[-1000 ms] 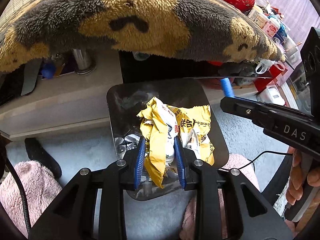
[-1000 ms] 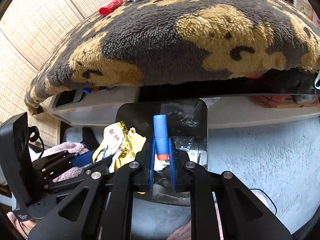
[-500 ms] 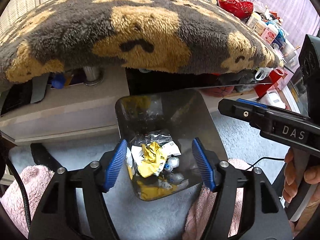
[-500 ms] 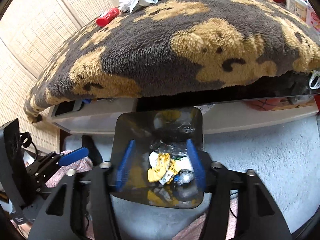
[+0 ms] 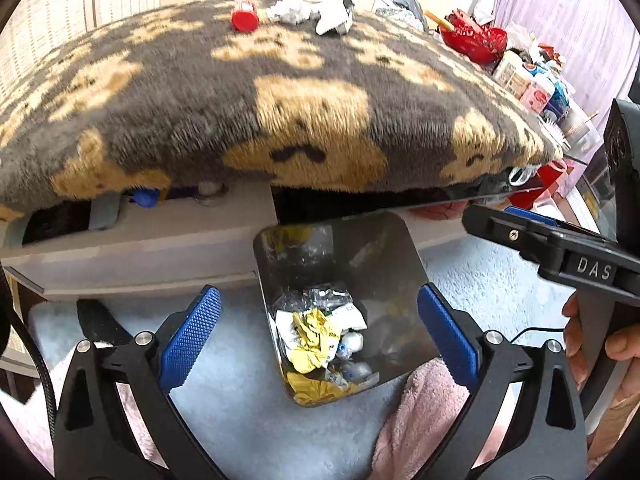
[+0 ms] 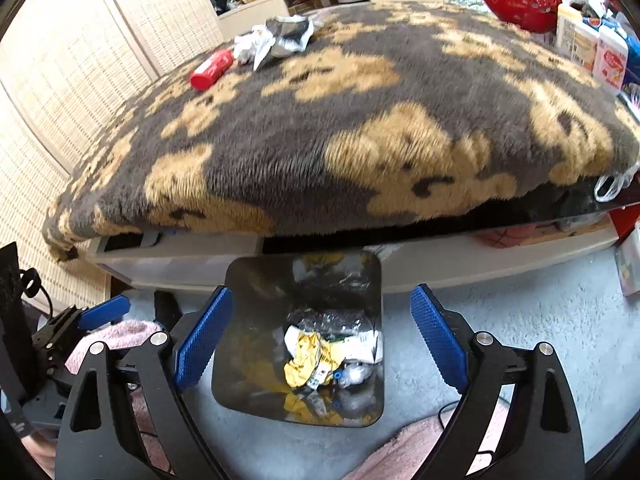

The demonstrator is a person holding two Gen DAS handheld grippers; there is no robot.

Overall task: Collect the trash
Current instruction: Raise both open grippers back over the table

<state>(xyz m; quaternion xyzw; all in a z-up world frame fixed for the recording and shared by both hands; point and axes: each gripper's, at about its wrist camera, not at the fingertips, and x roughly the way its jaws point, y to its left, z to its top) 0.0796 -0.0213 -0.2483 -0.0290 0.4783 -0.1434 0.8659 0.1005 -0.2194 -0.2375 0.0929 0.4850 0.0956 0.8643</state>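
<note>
One dark, glossy, round-cornered bin (image 5: 372,240) is seen below both grippers. Crumpled yellow wrappers (image 5: 312,340) lie inside it. The left gripper (image 5: 320,336) and right gripper (image 6: 320,336) are opening wide, nothing held.

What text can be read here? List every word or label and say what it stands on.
"DAS": white letters on the black body of the right gripper, seen from the left wrist.
Printing on the yellow wrapper in the bin: too crumpled to read.
Labels on the cartons beyond the blanket: too blurred.
</note>
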